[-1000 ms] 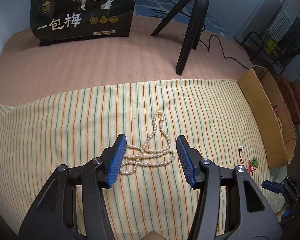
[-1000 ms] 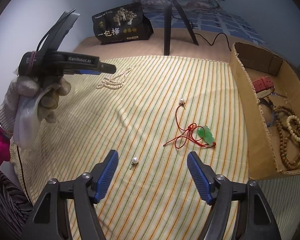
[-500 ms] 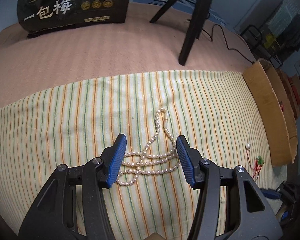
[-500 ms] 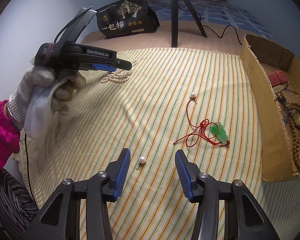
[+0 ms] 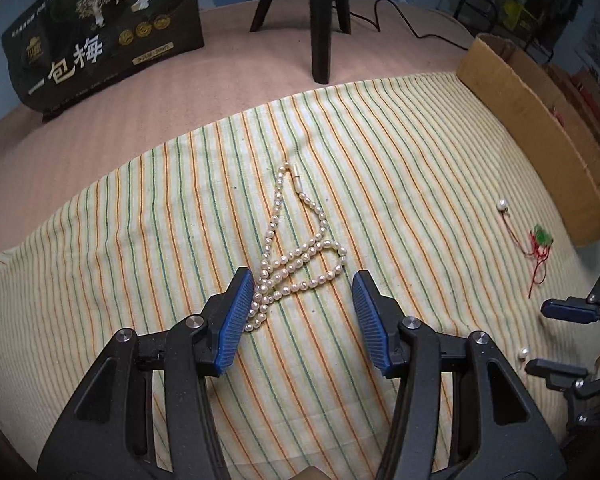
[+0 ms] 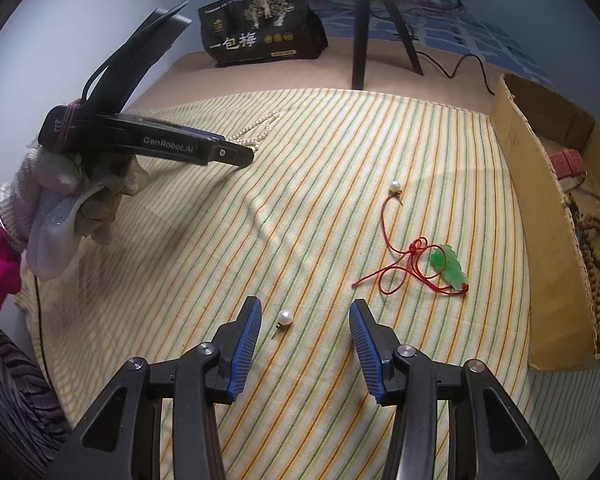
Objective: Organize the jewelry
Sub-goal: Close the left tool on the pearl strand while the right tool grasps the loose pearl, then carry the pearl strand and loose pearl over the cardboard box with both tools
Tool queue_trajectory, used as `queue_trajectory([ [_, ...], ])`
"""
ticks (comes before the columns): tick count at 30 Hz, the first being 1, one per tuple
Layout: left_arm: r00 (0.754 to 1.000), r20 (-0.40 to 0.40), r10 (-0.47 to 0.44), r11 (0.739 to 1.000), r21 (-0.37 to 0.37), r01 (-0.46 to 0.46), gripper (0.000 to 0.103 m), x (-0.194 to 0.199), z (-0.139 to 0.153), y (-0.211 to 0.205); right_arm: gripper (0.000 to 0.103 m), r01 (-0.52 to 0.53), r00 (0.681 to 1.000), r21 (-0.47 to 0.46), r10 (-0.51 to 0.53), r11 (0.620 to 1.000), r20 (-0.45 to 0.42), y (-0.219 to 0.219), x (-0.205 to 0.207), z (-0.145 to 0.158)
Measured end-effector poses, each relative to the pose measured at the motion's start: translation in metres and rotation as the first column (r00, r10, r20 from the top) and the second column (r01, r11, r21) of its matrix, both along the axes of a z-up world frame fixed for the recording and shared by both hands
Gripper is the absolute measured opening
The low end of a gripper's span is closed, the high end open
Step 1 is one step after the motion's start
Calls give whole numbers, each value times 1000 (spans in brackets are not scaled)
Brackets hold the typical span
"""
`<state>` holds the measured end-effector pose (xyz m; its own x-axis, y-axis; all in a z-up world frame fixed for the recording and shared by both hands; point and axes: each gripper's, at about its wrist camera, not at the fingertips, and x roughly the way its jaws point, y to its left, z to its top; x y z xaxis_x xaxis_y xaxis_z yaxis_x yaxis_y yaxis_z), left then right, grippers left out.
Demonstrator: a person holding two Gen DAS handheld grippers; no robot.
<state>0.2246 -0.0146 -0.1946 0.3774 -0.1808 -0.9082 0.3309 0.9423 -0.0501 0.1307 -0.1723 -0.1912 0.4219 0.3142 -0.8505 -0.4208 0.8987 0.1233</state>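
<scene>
The left gripper [image 5: 303, 312], jaws apart and empty, hangs over the pearl necklace [image 5: 296, 258]; bare striped cloth [image 5: 140, 240] lies left.

The right gripper [image 6: 304, 344], jaws just narrowed, brackets a pearl stud [image 6: 285, 316] untouched.

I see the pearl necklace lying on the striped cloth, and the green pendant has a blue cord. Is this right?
Not quite. The pearl necklace does lie on the striped cloth, but the cord of the green pendant is red, not blue. The right wrist view shows this clearly.

My left claw [image 5: 303, 312] angled down, jaws apart, holding nothing. My right claw [image 6: 303, 340] angled down, jaws just narrowing, pads gripping nothing.
</scene>
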Motion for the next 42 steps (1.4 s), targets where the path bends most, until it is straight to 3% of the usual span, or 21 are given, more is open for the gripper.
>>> queue_trajectory([
  [4,1000,3,-3,1000,1,3,48,3,0,-3,37,-22,1000,-21,22,1000,9,5,1,-3],
  [21,1000,29,-10,1000,18,10,30,-6,2,3,21,-88,995,-100,92,991,39,22,-8,-10],
  [26,999,40,-2,1000,23,1,13,-6,3,3,7,-96,993,-145,105,985,57,29,-10,-11],
  [29,999,41,12,1000,20,-13,7,-4,3,6,6,-94,993,-153,105,984,61,31,-10,-11],
  [37,998,42,52,999,-17,-51,4,-4,11,13,6,-59,994,-131,71,990,88,24,-10,1],
  [42,994,67,83,994,-69,-79,1,-9,31,23,6,-34,992,-100,46,994,117,18,-11,16],
])
